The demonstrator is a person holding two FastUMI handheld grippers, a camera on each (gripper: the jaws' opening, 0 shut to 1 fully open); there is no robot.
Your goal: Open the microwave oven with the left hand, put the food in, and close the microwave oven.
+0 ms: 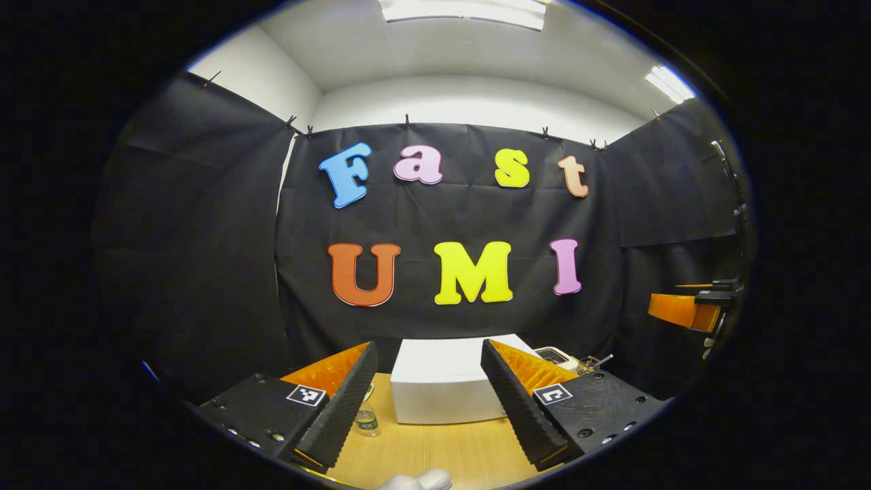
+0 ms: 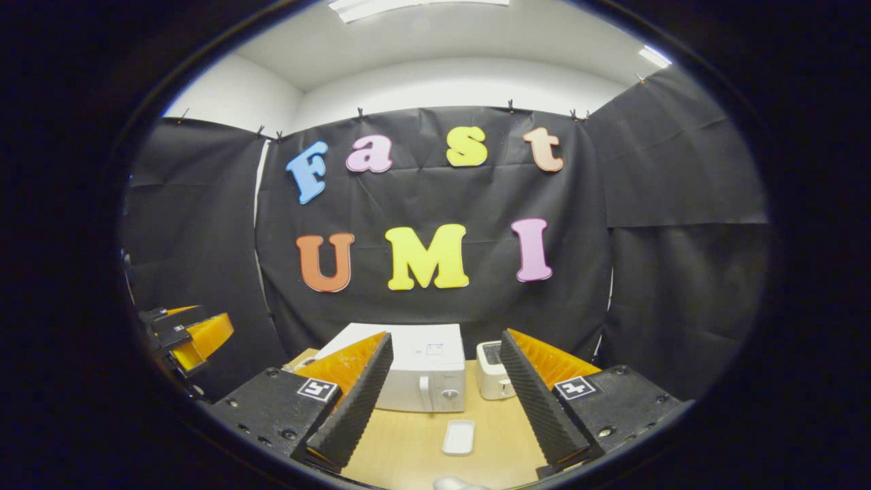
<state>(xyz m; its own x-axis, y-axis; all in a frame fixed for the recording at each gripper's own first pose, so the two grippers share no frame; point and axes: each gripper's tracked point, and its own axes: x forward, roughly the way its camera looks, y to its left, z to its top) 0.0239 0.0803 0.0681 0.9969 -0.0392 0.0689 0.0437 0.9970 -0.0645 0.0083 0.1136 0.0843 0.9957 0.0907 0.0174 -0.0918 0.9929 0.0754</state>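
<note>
We have not started: the microwave (image 2: 408, 371) door is closed, and the food tray (image 2: 458, 437) waits in front of it. Our left gripper (image 1: 435, 408) and right gripper (image 2: 442, 415) are spread wide, holding nothing.

Wooden table (image 2: 408, 442), white toaster (image 2: 491, 371) at its back, small clear bottle (image 1: 366, 418) near the left side
</note>
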